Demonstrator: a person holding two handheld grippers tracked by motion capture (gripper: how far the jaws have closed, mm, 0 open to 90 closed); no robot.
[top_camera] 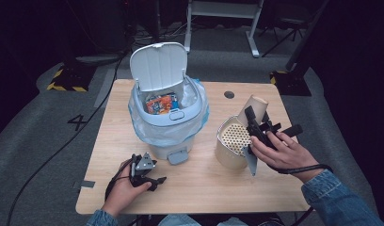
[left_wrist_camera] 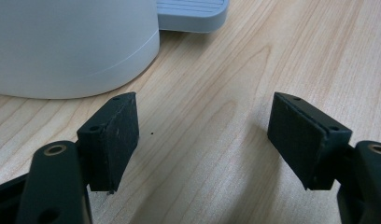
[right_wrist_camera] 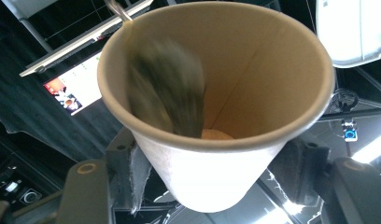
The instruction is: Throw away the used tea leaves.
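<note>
The right gripper's [right_wrist_camera: 212, 163] pads were clamped on the lower wall of a paper cup [right_wrist_camera: 216, 93], tipped mouth-down over a strainer pot [top_camera: 233, 141] at the table's [top_camera: 199, 188] right side. A dark, blurred clump [right_wrist_camera: 167, 93], maybe a tea bag, was sliding inside it. The cup looked light and thin-walled, easy to crush, so a hold low near its stiffer base suited it. The left gripper [left_wrist_camera: 202, 135] rested on the table beside the bin [top_camera: 169, 117], jaws apart and empty.
</note>
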